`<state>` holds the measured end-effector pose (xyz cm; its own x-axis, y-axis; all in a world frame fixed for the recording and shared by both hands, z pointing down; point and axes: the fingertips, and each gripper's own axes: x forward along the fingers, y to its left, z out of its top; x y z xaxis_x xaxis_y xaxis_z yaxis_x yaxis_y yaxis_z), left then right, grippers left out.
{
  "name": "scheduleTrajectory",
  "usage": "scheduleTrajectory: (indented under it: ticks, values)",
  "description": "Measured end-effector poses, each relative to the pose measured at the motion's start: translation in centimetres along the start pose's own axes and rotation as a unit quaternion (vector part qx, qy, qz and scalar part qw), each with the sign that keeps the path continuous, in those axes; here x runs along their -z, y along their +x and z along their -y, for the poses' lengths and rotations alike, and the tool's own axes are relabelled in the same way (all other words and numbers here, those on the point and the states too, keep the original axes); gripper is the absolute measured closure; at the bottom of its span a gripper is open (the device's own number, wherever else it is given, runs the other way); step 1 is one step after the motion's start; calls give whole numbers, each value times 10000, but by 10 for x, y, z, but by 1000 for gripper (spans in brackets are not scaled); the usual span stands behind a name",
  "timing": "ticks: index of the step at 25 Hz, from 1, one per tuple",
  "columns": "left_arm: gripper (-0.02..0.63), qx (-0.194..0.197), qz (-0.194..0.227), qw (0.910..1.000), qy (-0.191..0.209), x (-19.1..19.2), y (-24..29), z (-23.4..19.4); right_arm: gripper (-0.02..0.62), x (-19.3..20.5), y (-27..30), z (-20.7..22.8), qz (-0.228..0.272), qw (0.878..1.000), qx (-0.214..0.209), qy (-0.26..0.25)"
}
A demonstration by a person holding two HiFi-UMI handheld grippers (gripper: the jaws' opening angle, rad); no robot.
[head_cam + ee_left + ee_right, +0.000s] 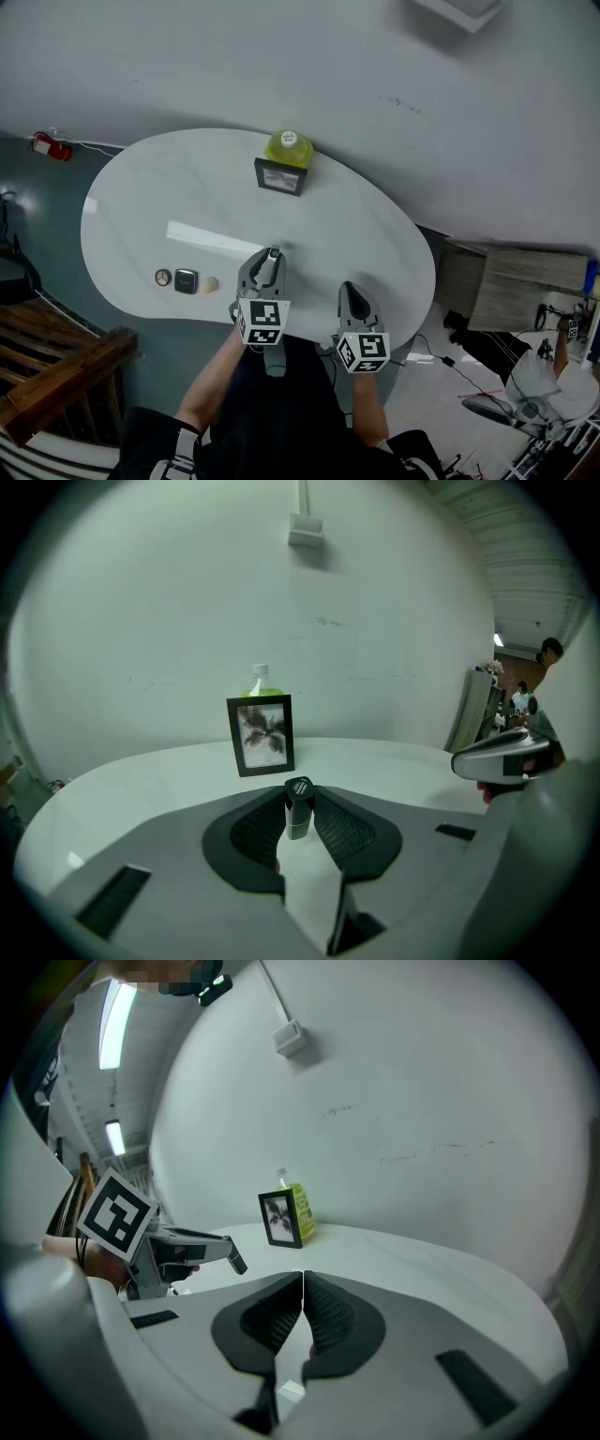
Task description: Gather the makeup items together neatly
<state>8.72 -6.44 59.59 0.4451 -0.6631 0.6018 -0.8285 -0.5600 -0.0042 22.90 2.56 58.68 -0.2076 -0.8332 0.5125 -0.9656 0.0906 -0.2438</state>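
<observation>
Between left fingers (255,834), lipstick (298,813), label (298,787) illegible

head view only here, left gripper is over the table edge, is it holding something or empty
observer: the left gripper is shut on a lipstick tube, dark cap up, upright between the pads
operator: ok and the right one
observer: the right gripper has its jaws together, with nothing between them
operator: the picture frame at the back, what's in it
observer: the picture frame shows a dark leafy plant print on a pale ground
</observation>
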Motion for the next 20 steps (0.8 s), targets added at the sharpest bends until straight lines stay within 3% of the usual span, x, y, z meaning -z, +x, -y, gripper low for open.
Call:
scheduleTrajectory:
  ticks: [20]
  values:
    - [503,-465,-68,9984,-321,60,-86,-52,566,19,-2,-96,-62,9974,-612,-372]
